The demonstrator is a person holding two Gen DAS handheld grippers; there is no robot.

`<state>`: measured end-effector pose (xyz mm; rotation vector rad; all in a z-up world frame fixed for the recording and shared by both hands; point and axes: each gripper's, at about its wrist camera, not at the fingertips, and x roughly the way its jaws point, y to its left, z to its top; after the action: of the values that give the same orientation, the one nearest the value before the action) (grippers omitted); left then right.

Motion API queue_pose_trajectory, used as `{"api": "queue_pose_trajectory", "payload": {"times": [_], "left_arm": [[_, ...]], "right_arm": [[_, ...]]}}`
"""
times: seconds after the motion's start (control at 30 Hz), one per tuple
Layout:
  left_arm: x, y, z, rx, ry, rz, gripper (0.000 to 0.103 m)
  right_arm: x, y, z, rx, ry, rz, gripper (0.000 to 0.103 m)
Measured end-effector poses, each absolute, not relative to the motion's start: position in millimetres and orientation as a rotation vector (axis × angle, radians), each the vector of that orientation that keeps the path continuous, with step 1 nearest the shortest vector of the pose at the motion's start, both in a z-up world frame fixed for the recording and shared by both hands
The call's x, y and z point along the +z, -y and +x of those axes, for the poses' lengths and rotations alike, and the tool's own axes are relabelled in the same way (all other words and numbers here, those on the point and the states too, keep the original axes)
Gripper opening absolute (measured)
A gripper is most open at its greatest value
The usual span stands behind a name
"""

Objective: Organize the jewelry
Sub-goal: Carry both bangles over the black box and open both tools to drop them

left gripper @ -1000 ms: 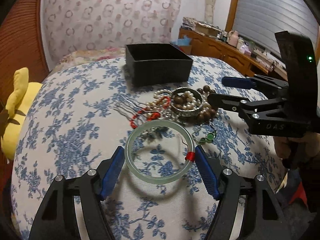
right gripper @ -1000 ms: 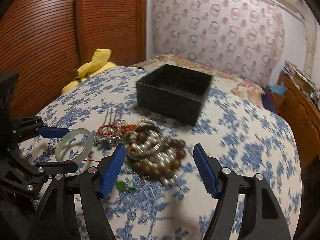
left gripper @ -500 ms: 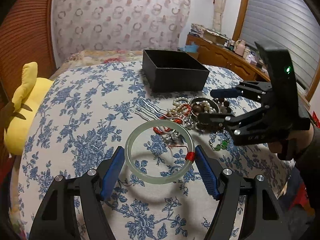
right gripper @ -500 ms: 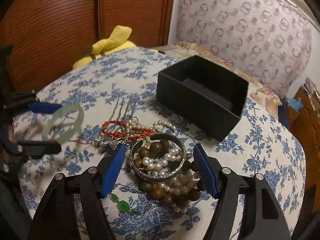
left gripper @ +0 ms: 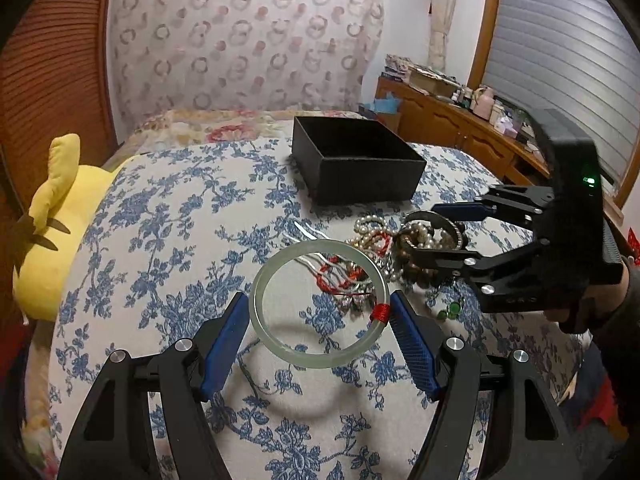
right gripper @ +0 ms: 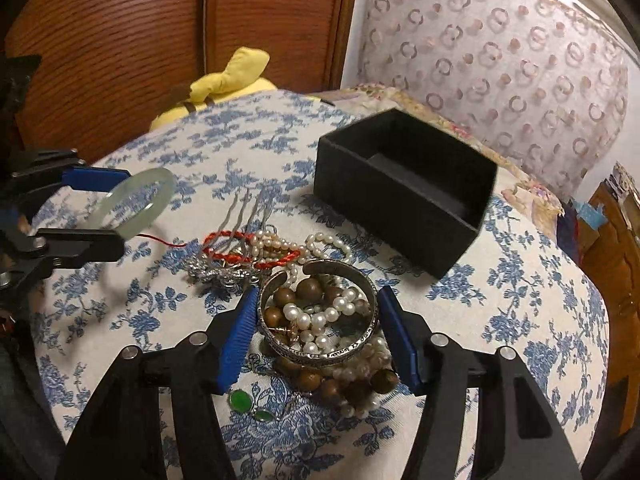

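A pale green jade bangle with a red thread wrap hangs above the flowered bedspread, my left gripper shut on its two sides. In the right wrist view that bangle and the left gripper are at the far left. My right gripper straddles a silver cuff lying on a heap of pearls and brown wooden beads. Its jaws are closing, with thin gaps still showing beside the cuff. An open black box stands just behind the heap.
A red cord bracelet, a silver hair comb and green stones lie around the heap. A yellow plush toy sits at the bed's left edge. A cluttered wooden dresser runs along the right.
My right gripper has come down over the jewelry heap, and the silver cuff now lies between its narrowing jaws. My left gripper still holds the bangle, drifted a little away from the heap.
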<state>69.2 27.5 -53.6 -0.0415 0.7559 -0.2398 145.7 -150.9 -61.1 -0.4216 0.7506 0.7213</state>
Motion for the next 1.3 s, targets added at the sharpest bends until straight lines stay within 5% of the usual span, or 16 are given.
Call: {"api": "queue_pose_trajectory", "payload": {"times": [0.43,1.13,1.3], "left_arm": [[-30.7,-20.0,101.5,-0.246,-0.706,-0.016,0.068],[-9.0,-3.7,189.7,-0.222,-0.71,0.011,0.068],[-12.4,1.8,208.5,-0.218,-0.729,0.022,0.068]], "right_arm": [[-22.9,175.8,164.4,0.703,-0.627,-0.335,0.063],[-36.3,175.8,267.9,0.705,-0.639,-0.21,0.063],[-31.1,182.0,267.1,0.728,-0.613,-0.175,0.073]]}}
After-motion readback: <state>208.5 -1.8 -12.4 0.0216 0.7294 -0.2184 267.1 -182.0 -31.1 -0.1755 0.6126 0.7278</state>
